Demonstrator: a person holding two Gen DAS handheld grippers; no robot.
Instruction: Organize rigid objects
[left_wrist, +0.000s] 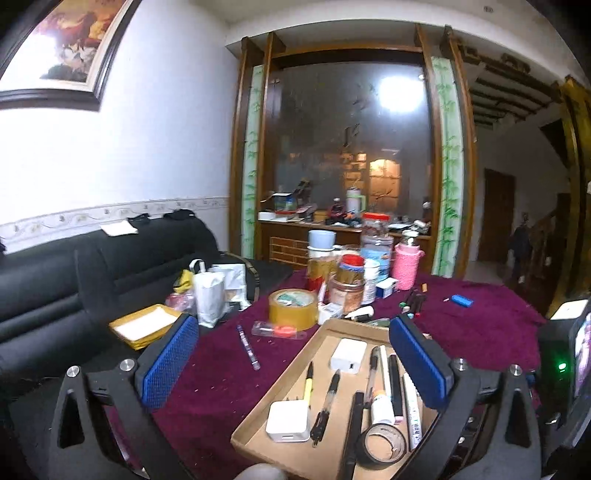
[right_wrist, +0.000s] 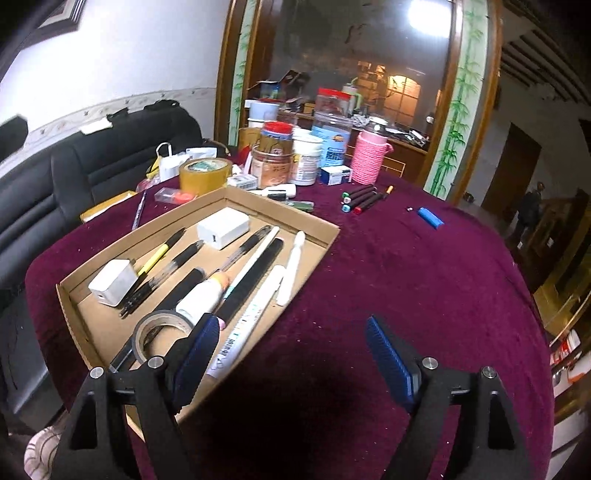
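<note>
- The left gripper (left_wrist: 295, 363) has its jaws wide apart and holds nothing; it hangs above the near-left part of the tray (left_wrist: 258, 417).
- The right gripper (right_wrist: 291, 354) also stands wide, with nothing between the blue pads (right_wrist: 389, 360); under it is the bare purple cloth (right_wrist: 406, 277), just right of the tray (right_wrist: 66, 299).
- In the tray lie two white chargers (right_wrist: 223, 227), one at the far end and one at the near-left, with pens between and beside them (a yellow pen (right_wrist: 157, 256), some black ones, a long white marker (right_wrist: 242, 328)).
- A white bottle (right_wrist: 205, 297) and a dark tape roll (right_wrist: 159, 332) lie at the near end of the tray.
- A white stick (right_wrist: 291, 269) rests over the right rim of the tray, partly out.
- Outside the tray on the cloth: a group of markers (right_wrist: 360, 197), a blue lighter (right_wrist: 430, 218) well apart to the right, a brown tape roll (right_wrist: 203, 175) and one pen (left_wrist: 248, 347) left of the tray.
- Behind stand jars and a pink bottle (right_wrist: 369, 157), close together.
</note>
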